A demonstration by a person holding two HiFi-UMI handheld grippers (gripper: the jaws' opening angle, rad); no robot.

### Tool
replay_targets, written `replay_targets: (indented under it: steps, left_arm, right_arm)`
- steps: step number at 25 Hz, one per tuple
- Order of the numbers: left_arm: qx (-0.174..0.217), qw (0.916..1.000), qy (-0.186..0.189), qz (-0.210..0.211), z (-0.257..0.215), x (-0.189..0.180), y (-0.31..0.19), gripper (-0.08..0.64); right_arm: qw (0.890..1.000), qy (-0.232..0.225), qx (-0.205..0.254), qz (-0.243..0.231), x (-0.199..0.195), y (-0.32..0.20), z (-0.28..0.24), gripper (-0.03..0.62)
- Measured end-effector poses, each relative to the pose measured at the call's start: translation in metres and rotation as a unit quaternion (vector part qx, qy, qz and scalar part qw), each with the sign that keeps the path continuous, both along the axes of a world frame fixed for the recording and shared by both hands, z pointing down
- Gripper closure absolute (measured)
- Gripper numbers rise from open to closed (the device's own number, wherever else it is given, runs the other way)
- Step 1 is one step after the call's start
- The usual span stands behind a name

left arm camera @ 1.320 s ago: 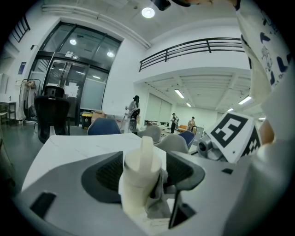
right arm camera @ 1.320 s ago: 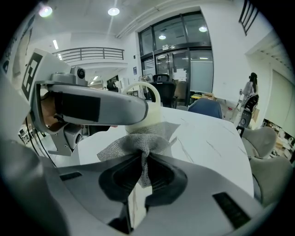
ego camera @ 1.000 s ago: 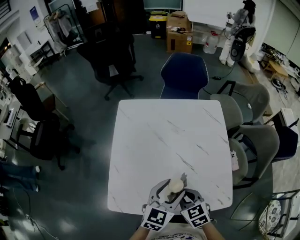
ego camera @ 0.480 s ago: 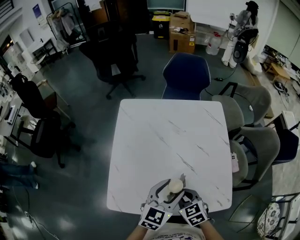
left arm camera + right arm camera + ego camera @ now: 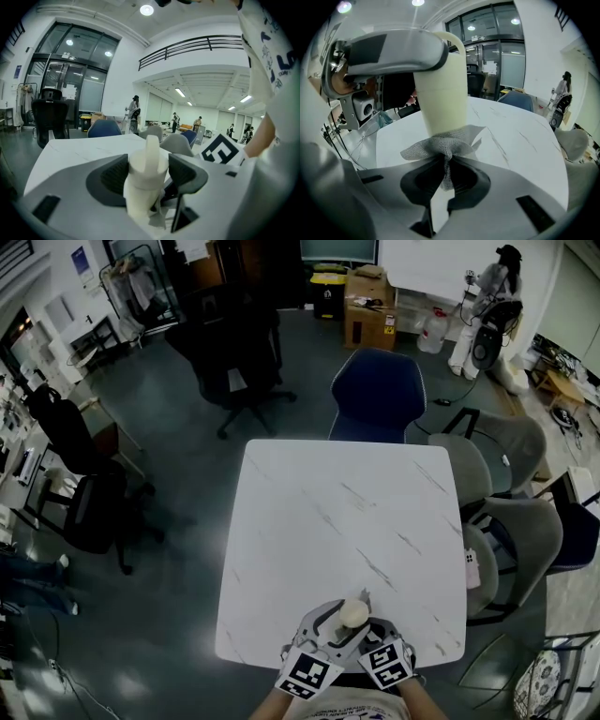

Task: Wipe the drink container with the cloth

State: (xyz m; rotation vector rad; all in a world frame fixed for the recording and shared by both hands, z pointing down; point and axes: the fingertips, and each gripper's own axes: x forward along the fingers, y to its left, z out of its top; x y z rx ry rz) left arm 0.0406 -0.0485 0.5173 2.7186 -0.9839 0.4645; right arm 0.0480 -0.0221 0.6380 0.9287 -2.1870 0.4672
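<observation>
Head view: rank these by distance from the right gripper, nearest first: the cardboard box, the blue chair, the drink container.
1. The drink container, just ahead of the right gripper, at the near edge.
2. The blue chair, at the far side of the table.
3. The cardboard box, on the floor beyond that chair.

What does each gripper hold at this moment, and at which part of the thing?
The left gripper clamps the drink container near its top. The right gripper pinches the cloth at its bunched middle.
</observation>
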Motion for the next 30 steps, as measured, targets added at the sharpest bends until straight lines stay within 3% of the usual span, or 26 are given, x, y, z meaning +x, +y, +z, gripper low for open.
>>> replay_targets:
  steps: [14,30]
  left_arm:
    - [0.005,0.9988,-0.023,0.043,0.002,0.000,0.001,0.291]
    - [0.007,0.9938,-0.044,0.102,0.013,-0.006,0.007,0.298]
  right_arm:
    - [1.000,0.000,-0.007,0.002,0.000,-0.001,0.005,0.555]
    - [0.999,-0.030,0.018,0.003,-0.003,0.001,-0.039,0.555]
